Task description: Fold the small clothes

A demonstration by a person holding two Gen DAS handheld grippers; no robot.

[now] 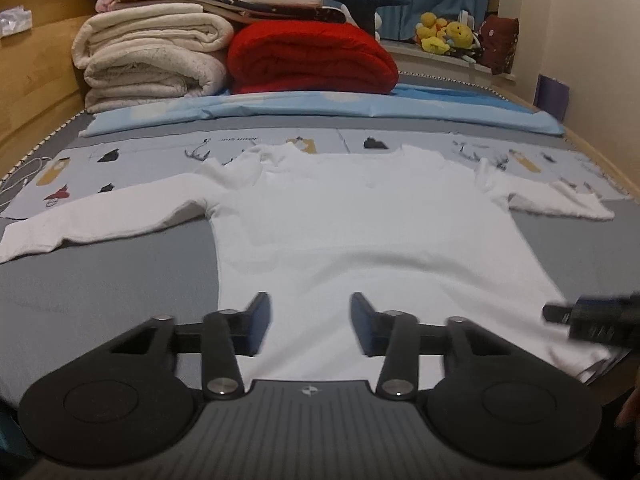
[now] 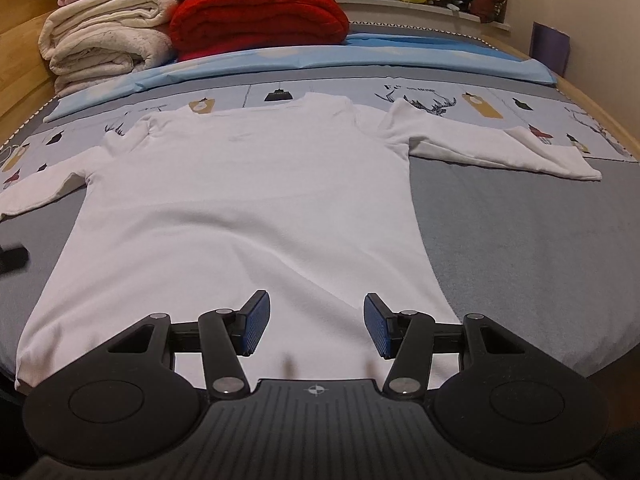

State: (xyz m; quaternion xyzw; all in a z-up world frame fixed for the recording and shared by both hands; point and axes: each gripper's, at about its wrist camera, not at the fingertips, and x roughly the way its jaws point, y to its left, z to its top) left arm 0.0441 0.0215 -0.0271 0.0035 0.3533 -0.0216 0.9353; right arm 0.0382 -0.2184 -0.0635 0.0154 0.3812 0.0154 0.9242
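Note:
A white long-sleeved shirt (image 1: 360,220) lies flat on the grey bed cover, collar at the far end and both sleeves spread out to the sides. In the right wrist view the shirt (image 2: 248,200) fills the middle. My left gripper (image 1: 310,308) hovers over the near left part of the hem, its blue pads apart with only flat cloth showing between them. My right gripper (image 2: 316,308) stands open over the near right part of the hem, nothing pinched. Each gripper shows at the edge of the other's view: the right gripper (image 1: 592,320) blurred, the left gripper (image 2: 12,258) as a dark tip.
Folded cream blankets (image 1: 152,56) and a red blanket (image 1: 312,60) are stacked at the head of the bed. Plush toys (image 1: 444,34) sit on the sill behind. A wooden bed frame (image 1: 32,80) runs along the left, and a wall (image 1: 592,60) along the right.

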